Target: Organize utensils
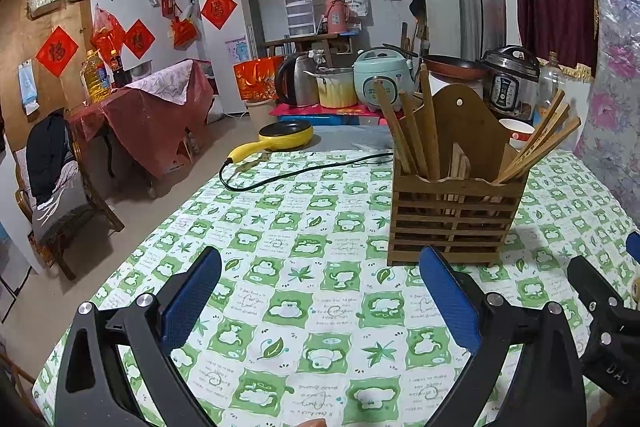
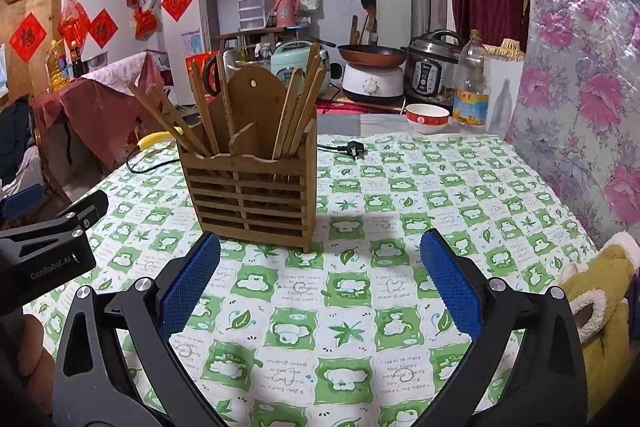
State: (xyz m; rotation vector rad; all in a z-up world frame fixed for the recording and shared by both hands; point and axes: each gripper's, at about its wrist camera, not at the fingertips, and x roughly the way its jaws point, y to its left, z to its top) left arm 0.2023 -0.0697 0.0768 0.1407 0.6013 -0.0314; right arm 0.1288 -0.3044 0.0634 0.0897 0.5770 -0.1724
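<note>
Two grippers, left (image 1: 320, 291) and right (image 2: 320, 279), hover with jaws released, grasping nothing. The wooden holder (image 2: 250, 187) of chopsticks (image 2: 298, 107) stands on the desk (image 2: 400, 187) at 11 o'clock of the right gripper. "GenRobot.AI" marks the left gripper's body.

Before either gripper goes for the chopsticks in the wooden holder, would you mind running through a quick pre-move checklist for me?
1. Left gripper open and empty: ok.
2. Right gripper open and empty: ok.
3. Wooden holder standing upright on the tablecloth: ok.
4. Chopsticks stick out above the rim in both compartments, leaning outward, tops reachable: ok.
5. Path from either gripper to the holder free of objects: ok.
6. Black power cord lies behind the holder, away from the approach: ok.
</note>
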